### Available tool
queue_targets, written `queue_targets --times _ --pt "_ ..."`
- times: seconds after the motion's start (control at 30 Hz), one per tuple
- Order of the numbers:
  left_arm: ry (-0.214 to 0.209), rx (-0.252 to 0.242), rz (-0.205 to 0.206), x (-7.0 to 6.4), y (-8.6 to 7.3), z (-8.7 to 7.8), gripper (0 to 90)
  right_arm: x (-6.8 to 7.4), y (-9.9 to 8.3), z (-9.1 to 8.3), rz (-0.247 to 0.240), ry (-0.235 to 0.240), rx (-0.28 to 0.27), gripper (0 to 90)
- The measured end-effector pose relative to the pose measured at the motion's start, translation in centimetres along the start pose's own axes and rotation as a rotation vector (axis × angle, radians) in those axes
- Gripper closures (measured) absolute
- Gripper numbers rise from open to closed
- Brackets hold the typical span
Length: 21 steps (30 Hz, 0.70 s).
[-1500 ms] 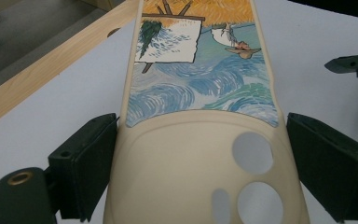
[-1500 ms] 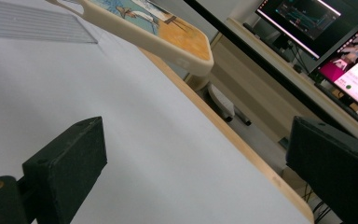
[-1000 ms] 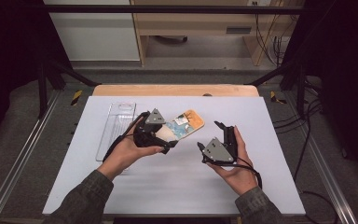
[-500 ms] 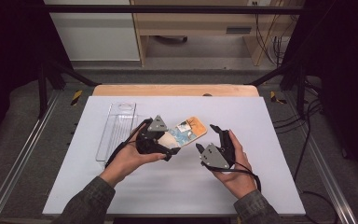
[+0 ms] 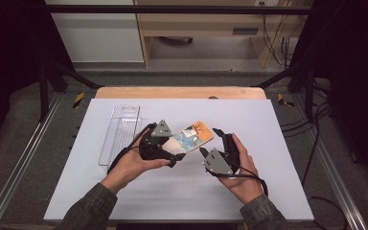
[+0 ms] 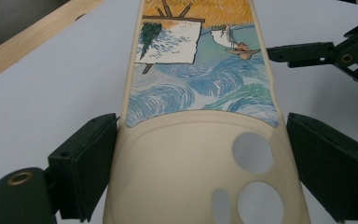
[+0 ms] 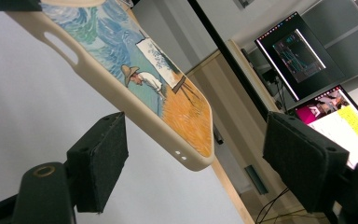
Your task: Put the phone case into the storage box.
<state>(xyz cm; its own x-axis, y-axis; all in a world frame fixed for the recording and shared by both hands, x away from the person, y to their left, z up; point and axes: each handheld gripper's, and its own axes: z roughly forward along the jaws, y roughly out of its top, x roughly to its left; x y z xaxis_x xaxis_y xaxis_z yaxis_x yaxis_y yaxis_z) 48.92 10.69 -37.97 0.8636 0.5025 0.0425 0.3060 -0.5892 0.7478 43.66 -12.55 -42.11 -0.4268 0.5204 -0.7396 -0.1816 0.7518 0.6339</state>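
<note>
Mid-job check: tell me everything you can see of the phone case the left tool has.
The phone case is cream, soft-looking, with a painted back: blue-green swirls, orange field, an easel and a hatted figure. Round and oblong camera cutouts sit at the gripped end, a side slot and small holes along its edges. The left tool holds that end between its jaws, keeping the case off the white table, printed side up. Its free end points toward the open right tool, whose jaws flank it without touching.

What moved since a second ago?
The right tool slid left toward the free end of the painted phone case, jaws open around its tip, not closed. The left tool drifted slightly toward the person, gripping the case's camera end throughout. The clear plastic tray stayed put.
</note>
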Motion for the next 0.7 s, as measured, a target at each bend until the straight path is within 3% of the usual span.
queue_targets --times 0.43,0.57,0.7 --pt "-0.023 -0.009 0.007 0.1 0.1 -0.2 11.1 0.9 0.2 0.9 -0.052 0.037 0.016 26.3" --pt "-0.047 -0.030 0.004 0.4 0.1 -0.2 11.1 1.2 0.7 1.3 -0.085 0.044 0.032 28.1" --pt "-0.056 -0.019 0.007 0.3 0.1 -0.2 11.1 1.3 1.0 1.4 -0.121 0.048 0.034 31.4"
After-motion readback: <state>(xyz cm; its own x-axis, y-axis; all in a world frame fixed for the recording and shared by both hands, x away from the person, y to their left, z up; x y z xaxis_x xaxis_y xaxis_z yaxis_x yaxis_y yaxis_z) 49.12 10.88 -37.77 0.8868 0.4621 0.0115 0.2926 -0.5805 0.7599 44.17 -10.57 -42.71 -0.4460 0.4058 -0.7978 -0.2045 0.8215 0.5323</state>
